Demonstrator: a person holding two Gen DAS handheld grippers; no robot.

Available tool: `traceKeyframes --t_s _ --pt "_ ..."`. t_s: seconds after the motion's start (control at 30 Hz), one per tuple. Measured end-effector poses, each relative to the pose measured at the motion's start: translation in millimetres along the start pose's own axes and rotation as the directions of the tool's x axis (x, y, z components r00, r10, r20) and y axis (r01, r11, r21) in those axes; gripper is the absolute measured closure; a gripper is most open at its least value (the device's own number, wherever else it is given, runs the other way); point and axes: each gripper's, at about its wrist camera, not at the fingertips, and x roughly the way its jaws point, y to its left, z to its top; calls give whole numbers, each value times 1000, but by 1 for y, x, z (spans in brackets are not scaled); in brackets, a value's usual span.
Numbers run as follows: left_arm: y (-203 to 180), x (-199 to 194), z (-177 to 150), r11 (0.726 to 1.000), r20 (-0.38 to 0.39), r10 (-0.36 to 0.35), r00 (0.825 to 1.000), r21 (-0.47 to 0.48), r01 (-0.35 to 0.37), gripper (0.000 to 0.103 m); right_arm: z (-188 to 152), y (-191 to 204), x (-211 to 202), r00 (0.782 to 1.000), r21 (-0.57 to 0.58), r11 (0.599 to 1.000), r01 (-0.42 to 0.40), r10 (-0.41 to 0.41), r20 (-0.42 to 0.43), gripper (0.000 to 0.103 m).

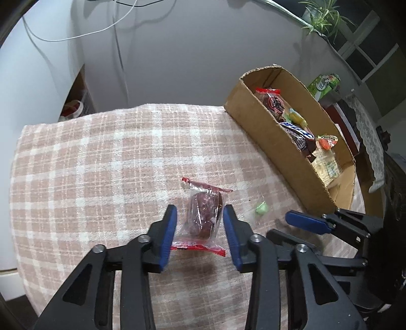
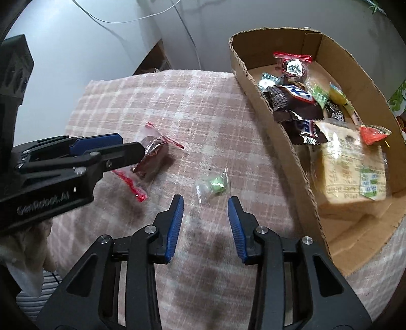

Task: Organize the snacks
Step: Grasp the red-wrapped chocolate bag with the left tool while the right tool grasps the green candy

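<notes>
A brown cake in a clear wrapper with red ends (image 1: pixel 203 215) lies on the checked cloth between the fingers of my left gripper (image 1: pixel 200 213). The gripper is open, and a gap shows beside the left pad. The right wrist view shows the same cake (image 2: pixel 153 154) at the tips of the left gripper (image 2: pixel 130 144). A small green candy in clear wrap (image 2: pixel 213 186) lies just ahead of my right gripper (image 2: pixel 206 203), which is open and holds nothing. The candy (image 1: pixel 262 209) sits left of the right gripper (image 1: pixel 291 224). The cardboard box (image 2: pixel 291 152) holds several snacks.
Inside the box (image 1: pixel 279 142) are chocolate bars (image 2: pixel 297 101), another wrapped cake (image 2: pixel 291 66), small candies and a cracker pack (image 2: pixel 350 162). The pink checked cloth (image 1: pixel 101 165) ends at the table's far and left edges. Cables hang on the wall; a plant (image 1: pixel 319 15) stands behind.
</notes>
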Motion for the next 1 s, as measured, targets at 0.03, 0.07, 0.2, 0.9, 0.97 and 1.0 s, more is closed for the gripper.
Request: traceKeyframes --t_s 0.03,0.07,0.2,0.9,0.97,1.0 --pt "-1 2 0 1000 -3 -2 1000 8 2 66 1 0 2 1000 0 1000 3 -3 -1 65" --pt "-2 3 1 1000 -5 1 1000 13 -1 66 2 -1 4 1000 0 1000 5 -5 -4 65" --pt "-3 13 3 1000 -24 -6 1000 18 7 66 4 -3 14 1000 -10 1000 25 -25 -15 65" --pt "1 35 4 999 -45 28 999 16 -28 73 12 8 28 996 -106 990 87 -88 -5 81" --pt "1 35 3 999 -38 42 998 21 -42 73 12 6 27 997 -102 991 81 -82 -5 82" --pt "1 35 2 999 -35 46 998 20 -45 73 11 5 27 997 -101 992 78 -79 -5 82"
